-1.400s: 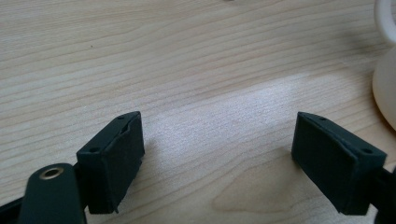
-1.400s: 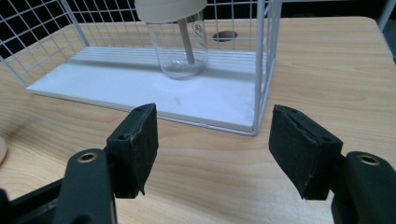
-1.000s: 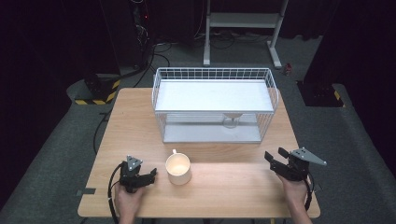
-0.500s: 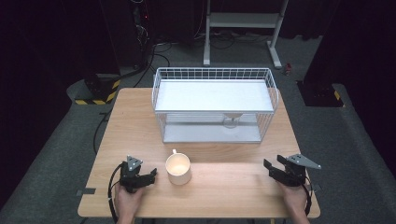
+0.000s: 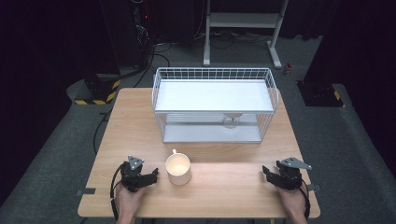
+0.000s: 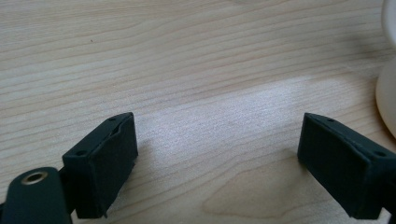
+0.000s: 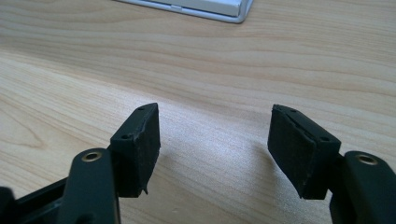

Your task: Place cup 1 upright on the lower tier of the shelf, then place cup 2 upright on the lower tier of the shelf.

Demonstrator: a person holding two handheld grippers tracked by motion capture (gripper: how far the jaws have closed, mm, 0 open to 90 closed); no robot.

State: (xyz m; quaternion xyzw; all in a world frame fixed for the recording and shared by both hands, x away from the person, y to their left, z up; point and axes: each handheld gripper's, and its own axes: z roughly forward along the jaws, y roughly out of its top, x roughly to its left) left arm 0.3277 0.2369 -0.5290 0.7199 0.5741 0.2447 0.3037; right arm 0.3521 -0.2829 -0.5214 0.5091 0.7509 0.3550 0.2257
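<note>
Near the table's (image 5: 140,121) front edge the cream mug (image 5: 178,168) stands just beside the left gripper (image 5: 150,176), whose empty jaws have just been opening, right gripper (image 5: 267,172) apart too; likely rigid, breakable, slick, best gripped across the rim.

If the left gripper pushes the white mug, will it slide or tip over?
The mug looks squat and stands upright on smooth wood table, so it probably slides rather than tips. It appears empty and ceramic-like, likely stiff, light, breakable. The left gripper is open beside it.
</note>
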